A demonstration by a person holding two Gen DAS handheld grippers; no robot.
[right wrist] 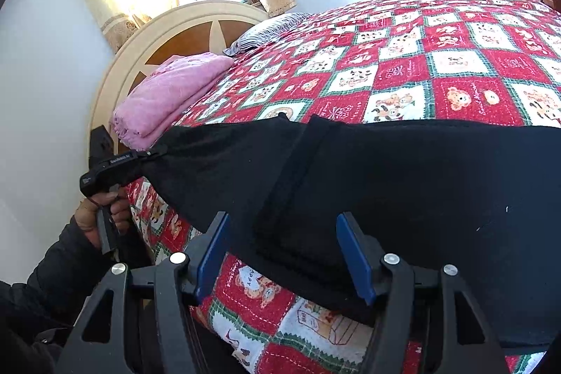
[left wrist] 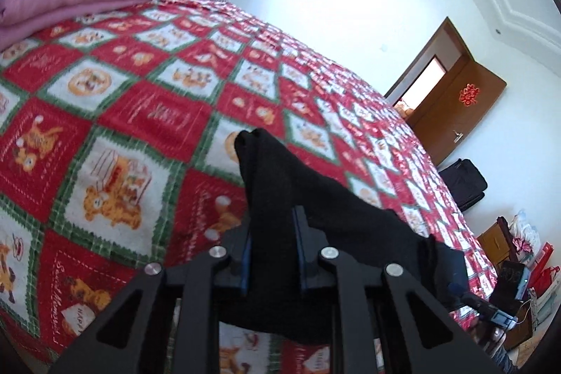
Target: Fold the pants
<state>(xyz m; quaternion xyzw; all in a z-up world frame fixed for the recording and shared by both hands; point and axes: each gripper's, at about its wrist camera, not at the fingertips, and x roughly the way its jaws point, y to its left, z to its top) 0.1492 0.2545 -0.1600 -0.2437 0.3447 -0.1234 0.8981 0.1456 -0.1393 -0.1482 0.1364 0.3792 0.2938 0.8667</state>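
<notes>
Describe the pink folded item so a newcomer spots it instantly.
Start at the bed's round cream headboard. Just below it, on the red checked quilt, lies a folded pink blanket. It is plain pink, unlike the striped pillow beside it.

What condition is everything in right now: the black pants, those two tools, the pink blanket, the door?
Pants: lifted at one end, draped over the bed.
Left tool: shut on pants.
Right tool: open, pants between its fingers.
Pink blanket: folded.
Door: open.

Pink blanket (right wrist: pixel 168 93) blocks headboard end; bedspread (right wrist: pixel 438 65) beyond open
</notes>
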